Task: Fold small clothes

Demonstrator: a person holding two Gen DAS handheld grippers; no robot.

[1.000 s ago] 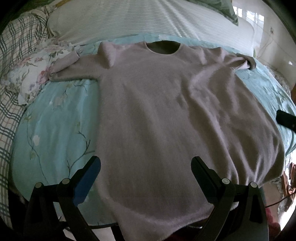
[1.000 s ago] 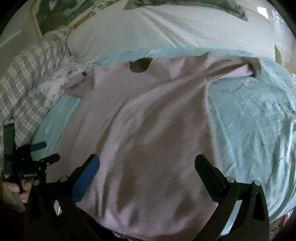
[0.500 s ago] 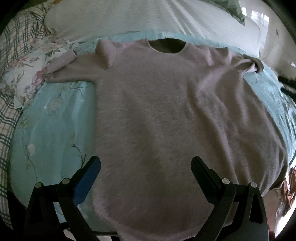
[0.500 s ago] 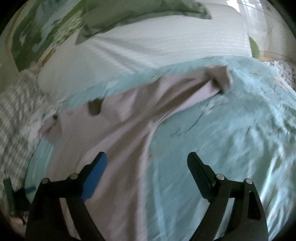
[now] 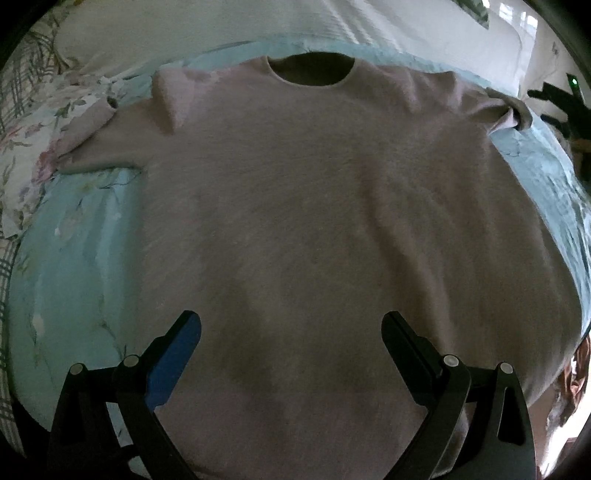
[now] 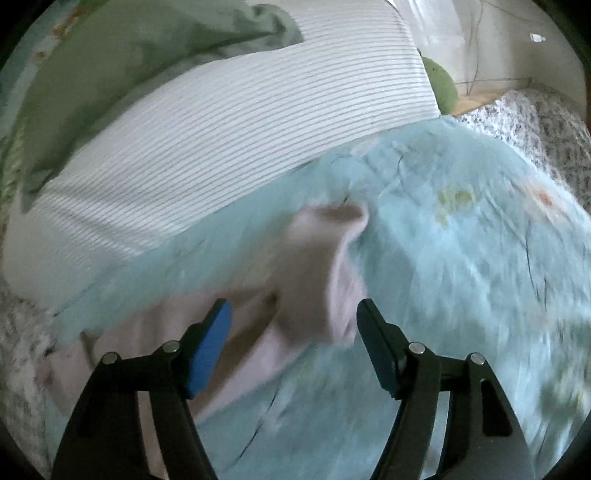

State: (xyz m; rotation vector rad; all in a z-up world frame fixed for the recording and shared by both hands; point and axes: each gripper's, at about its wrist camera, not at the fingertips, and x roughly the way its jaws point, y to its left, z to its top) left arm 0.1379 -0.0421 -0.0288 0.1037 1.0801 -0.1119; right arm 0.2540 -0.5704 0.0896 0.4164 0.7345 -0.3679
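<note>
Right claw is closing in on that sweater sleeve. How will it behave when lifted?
Probably floppy: the sleeve already lies crumpled and folded on the bedsheet. Its fuzzy knit likely grips rather than slips. Lifting should drag the sweater body along, since they are joined.

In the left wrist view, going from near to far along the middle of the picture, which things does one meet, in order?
Left hand-held gripper, open → pink sweater, lying flat → its neck opening → light blue floral sheet → white striped bedding.
</note>
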